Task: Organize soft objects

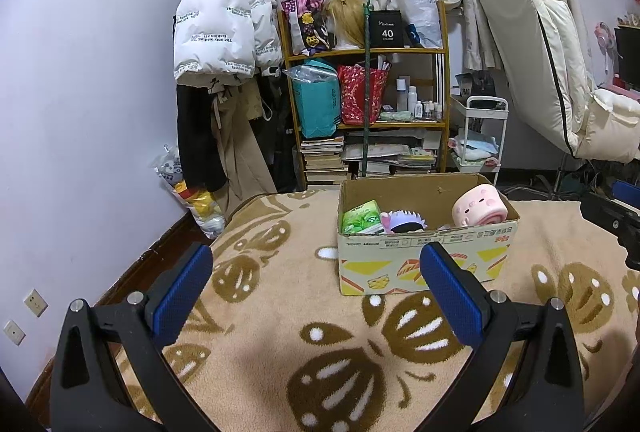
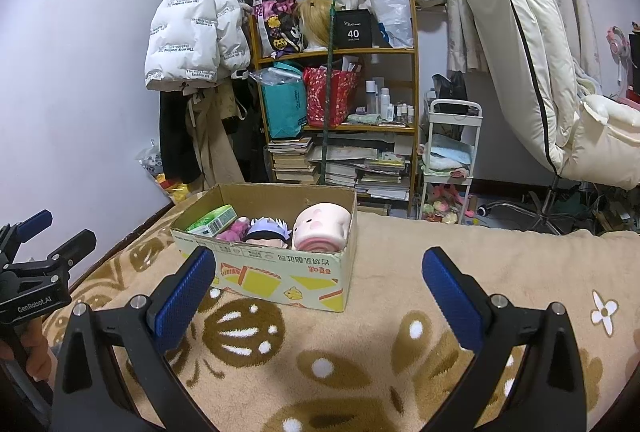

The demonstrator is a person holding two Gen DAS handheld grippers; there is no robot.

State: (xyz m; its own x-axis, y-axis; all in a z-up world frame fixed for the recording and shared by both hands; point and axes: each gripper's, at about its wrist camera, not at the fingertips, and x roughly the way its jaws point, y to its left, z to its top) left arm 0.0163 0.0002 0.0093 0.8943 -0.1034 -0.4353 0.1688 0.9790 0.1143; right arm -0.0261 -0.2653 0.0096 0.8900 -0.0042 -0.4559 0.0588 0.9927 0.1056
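Left gripper (image 1: 316, 288): we see both blue pads spread wide with nothing between them; it hangs above the blanket, just short of the box; in the right wrist view it shows at the left edge, held by a hand (image 2: 34, 352)
Right gripper (image 2: 318, 290): we see its pads equally wide apart and bare; it hangs over the blanket, near the box front; in the left wrist view only a dark part shows at the right edge
Box (image 2: 280, 272): open cardboard carton standing on the blanket; flaps absent or folded, we cannot tell which; yellow and red print on the front wall
Green pack (image 2: 212, 222): inside the box at its left end, leaning on the left wall
Purple plush (image 2: 236, 228): inside the box, between the pack and the doll; mostly hidden
Doll (image 2: 268, 232): inside the box, middle; pale spiky hair and a dark band show above the front wall
Pink plush (image 2: 320, 226): inside the box at its right end, touching the right wall; rounded top rises above the rim
Blanket (image 1: 280, 332): beige with brown leaf pattern; we see it bare around the box
Shelf (image 1: 400, 52): wooden, behind the box against the curtain; bags, bottles and stacked books on it
Jacket (image 1: 216, 32): white, printed, hanging left of the shelf
Chair (image 2: 540, 52): cream, padded, right of the shelf
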